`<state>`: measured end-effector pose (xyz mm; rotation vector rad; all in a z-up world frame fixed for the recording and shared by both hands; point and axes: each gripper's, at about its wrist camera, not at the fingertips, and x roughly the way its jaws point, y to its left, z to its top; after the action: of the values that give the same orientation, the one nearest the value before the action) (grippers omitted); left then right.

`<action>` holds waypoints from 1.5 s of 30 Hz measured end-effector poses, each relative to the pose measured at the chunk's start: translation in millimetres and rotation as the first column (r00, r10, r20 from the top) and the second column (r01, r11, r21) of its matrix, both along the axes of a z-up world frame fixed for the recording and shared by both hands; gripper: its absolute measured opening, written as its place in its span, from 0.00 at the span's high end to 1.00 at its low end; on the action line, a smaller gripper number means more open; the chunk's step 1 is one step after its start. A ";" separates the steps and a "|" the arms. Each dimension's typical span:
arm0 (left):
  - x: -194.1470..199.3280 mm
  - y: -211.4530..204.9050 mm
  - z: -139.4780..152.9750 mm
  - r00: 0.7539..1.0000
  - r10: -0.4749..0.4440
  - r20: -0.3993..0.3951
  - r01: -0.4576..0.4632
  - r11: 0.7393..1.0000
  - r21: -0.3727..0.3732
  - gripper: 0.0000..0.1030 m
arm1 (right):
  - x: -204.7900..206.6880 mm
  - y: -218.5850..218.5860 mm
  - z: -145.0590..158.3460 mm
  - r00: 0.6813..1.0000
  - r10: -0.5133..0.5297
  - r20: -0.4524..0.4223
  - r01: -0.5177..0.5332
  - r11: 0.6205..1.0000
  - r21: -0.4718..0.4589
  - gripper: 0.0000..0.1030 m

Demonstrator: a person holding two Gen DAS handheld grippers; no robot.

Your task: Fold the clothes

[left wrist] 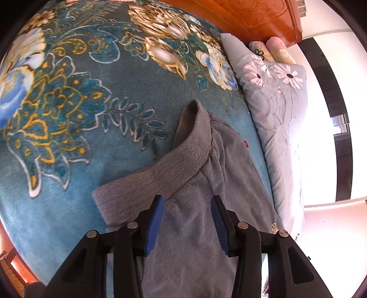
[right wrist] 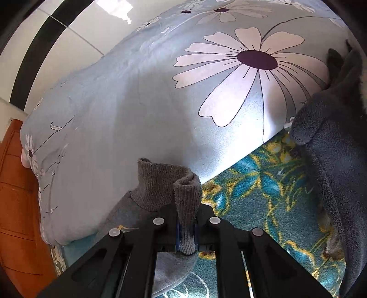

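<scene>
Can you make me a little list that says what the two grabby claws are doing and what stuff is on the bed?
surface: teal floral blanket on a bed
garment: grey fleece sweatshirt lying on the blanket
left gripper: open, jaws spread over the sweatshirt body, not pinching it
right gripper: shut on the ribbed cuff of the grey sweatshirt
beside it: light blue daisy-print quilt
other garment: dark grey fleece garment at the right edge
behind: wooden headboard

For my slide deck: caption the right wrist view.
Right gripper shut on grey sweater's ribbed cuff, beside a daisy-print quilt.
</scene>
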<state>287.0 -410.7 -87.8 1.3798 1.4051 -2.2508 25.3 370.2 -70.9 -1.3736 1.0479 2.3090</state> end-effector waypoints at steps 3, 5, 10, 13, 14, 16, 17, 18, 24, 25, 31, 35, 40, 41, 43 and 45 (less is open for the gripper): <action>15.6 -1.2 1.7 0.999 0.037 -0.001 -0.037 0.999 -0.019 0.47 | -2.0 -1.6 10.9 1.000 0.014 0.011 -0.014 1.000 -0.009 0.51; 31.4 2.4 -2.8 0.997 0.073 0.028 -0.071 0.995 -0.064 0.46 | 8.7 0.2 16.7 0.999 0.036 0.012 -0.035 0.999 -0.015 0.48; 62.1 10.2 -26.2 0.990 0.117 0.076 -0.113 0.992 -0.052 0.46 | 49.3 -20.5 37.3 0.996 0.086 -0.003 -0.086 0.996 0.017 0.48; 67.6 10.9 -39.0 0.988 0.126 0.090 -0.125 0.992 -0.017 0.46 | 79.7 -46.0 51.2 0.985 0.167 -0.041 -0.168 0.986 -0.011 0.48; 68.1 11.8 -41.5 0.988 0.124 0.091 -0.123 0.992 -0.015 0.46 | 92.0 -54.6 54.7 0.979 0.199 -0.048 -0.201 0.979 -0.027 0.48; 67.1 13.5 -46.4 0.989 0.114 0.091 -0.114 0.993 -0.006 0.46 | 123.8 -68.8 61.0 0.966 0.249 -0.071 -0.253 0.965 -0.067 0.48; 65.9 14.3 -48.9 0.990 0.108 0.091 -0.108 0.994 -0.001 0.46 | 140.9 -72.1 62.4 0.962 0.263 -0.073 -0.268 0.960 -0.074 0.48; 64.6 15.0 -51.0 0.991 0.102 0.090 -0.103 0.995 0.004 0.46 | 158.7 -75.0 63.7 0.958 0.277 -0.075 -0.283 0.956 -0.079 0.48; 49.5 20.1 -54.8 0.996 0.052 0.070 -0.051 0.998 -0.021 0.46 | 276.2 -48.1 61.8 0.966 0.256 -0.040 -0.259 0.963 -0.071 0.48; 46.6 20.8 -54.8 0.997 0.045 0.065 -0.044 0.999 -0.024 0.46 | 294.5 -37.4 56.2 0.975 0.222 -0.028 -0.224 0.972 -0.072 0.48; 52.2 16.0 -59.9 0.998 0.056 0.014 -0.056 0.998 0.012 0.46 | 405.8 23.6 0.8 0.992 -0.050 0.112 0.071 0.979 -0.192 0.48; 54.2 16.8 -60.1 0.998 0.059 -0.005 -0.058 0.998 0.013 0.48 | 432.6 31.4 -36.4 0.982 -0.156 0.109 0.183 0.933 -0.310 0.48; 60.5 16.0 -60.4 0.996 0.084 0.006 -0.084 0.996 0.023 0.56 | 426.7 26.5 -56.9 0.976 -0.213 0.051 0.215 0.887 -0.409 0.49; 62.2 15.6 -60.7 0.996 0.091 0.010 -0.091 0.996 0.026 0.62 | 423.4 23.7 -58.8 0.977 -0.208 0.053 0.211 0.885 -0.416 0.53; 64.3 14.3 -62.2 0.995 0.098 0.013 -0.099 0.995 0.032 0.74 | 416.7 18.0 -61.9 0.979 -0.193 0.059 0.200 0.883 -0.424 0.63; 68.6 13.8 -59.6 0.994 0.105 0.011 -0.106 0.994 0.025 0.82 | 410.3 13.4 -62.7 0.982 -0.175 0.067 0.187 0.889 -0.418 0.86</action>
<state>355.6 -396.9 -147.4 1.2898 1.4721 -2.1649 435.6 383.7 -133.7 -1.3715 1.6660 1.9943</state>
